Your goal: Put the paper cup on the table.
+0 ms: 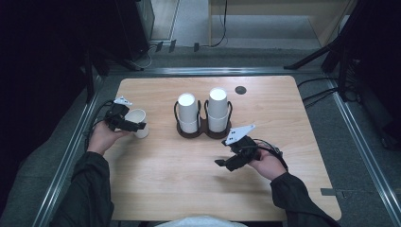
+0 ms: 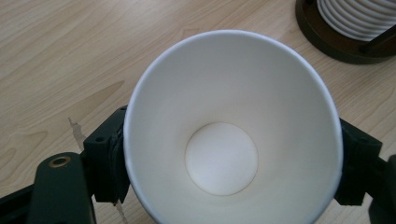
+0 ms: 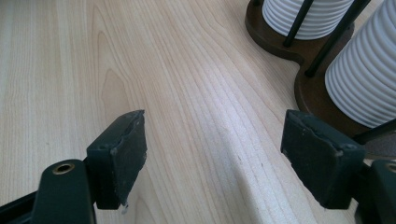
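1. Light wooden rectangular table: broad bare stretch along the near edge and between the two hands; far edge bare too, apart from a small dark round disc.
2. Dark brown double-ring wooden cup holder: stands mid-table, carrying two stacks of white ribbed paper cups, well clear of every edge.
3. White paper cup: sits at the table's left side near that edge, mouth turned toward the left gripper view, inside bare.
4. Left gripper: spread wide around the white paper cup, one black pad against each side of the wall; looks pinched, though jaw pressure hard to judge.
5. Right gripper: spread wide with nothing between the fingers, held just above bare wood near the front right, holder base close ahead and to its right.
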A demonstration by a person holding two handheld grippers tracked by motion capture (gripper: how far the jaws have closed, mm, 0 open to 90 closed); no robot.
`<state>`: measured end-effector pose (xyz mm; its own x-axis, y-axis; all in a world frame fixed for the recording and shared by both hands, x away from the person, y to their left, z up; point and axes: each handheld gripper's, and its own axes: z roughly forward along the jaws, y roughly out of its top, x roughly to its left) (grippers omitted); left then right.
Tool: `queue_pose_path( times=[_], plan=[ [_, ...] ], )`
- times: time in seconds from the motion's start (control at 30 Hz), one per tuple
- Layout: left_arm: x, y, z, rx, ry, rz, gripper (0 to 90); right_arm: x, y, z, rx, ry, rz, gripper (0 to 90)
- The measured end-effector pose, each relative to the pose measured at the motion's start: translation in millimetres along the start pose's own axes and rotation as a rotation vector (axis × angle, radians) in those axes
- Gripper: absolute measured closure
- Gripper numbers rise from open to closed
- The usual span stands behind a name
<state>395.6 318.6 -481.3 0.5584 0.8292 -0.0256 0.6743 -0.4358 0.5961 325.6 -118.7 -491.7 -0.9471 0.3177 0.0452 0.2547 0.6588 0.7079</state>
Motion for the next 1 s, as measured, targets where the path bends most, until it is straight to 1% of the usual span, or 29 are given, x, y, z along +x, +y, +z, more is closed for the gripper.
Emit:
queue_pose_path(
  times=[0.1, 0.23, 0.3, 0.37, 0.43, 0.6, 0.67, 0.77, 0.8, 0.87, 0.97, 1.0],
  plan=[
    [-1.0, 0.2, 0.5, 0.010, -0.002, -0.001, 18.7, 0.0, -0.1, 0.1, 0.001, 0.001, 0.000, 22.8],
    [-2.6, 0.6, 1.9, 0.020, -0.016, 0.005, 17.3, 0.1, 0.0, 0.3, 0.002, -0.001, -0.002, 22.8],
    [-3.3, 0.8, 2.4, 0.023, -0.025, 0.007, 16.1, 0.1, 0.1, 0.0, 0.000, -0.002, -0.001, 22.8],
    [-3.7, 0.8, 3.5, 0.029, -0.049, 0.002, 13.3, 0.0, 0.0, -0.2, -0.001, -0.001, -0.001, 22.8],
    [-4.3, 0.9, 4.0, 0.036, -0.042, 0.007, 11.6, -0.2, -0.1, -0.3, -0.002, -0.002, -0.001, 22.8],
    [-3.0, 1.7, 1.6, 0.018, -0.059, -0.024, 5.7, -0.2, -0.2, -1.0, -0.002, -0.001, -0.001, 22.8],
    [-2.9, 1.6, 0.7, 0.013, -0.068, -0.032, 5.7, -0.3, -0.1, -1.0, -0.002, 0.000, 0.000, 22.8],
    [-2.9, 2.2, -1.7, 0.018, -0.095, -0.038, 5.7, -0.2, -0.1, -1.0, -0.001, -0.001, -0.002, 22.8],
    [-3.2, 2.6, -2.8, 0.024, -0.090, -0.041, 5.7, -0.2, -0.1, -1.0, -0.001, 0.000, -0.002, 22.8],
    [-3.3, 3.4, -5.4, 0.021, -0.089, -0.051, 5.7, -0.2, -0.1, -1.1, -0.001, 0.000, -0.002, 22.8],
    [-2.8, 4.6, -10.0, -0.002, -0.093, -0.063, 5.7, -0.4, -0.1, -1.4, 0.000, 0.001, 0.000, 22.8],
    [-2.6, 5.2, -12.3, -0.012, -0.103, -0.068, 5.7, -0.4, -0.2, -1.2, -0.001, 0.000, -0.001, 22.8]
  ],
)
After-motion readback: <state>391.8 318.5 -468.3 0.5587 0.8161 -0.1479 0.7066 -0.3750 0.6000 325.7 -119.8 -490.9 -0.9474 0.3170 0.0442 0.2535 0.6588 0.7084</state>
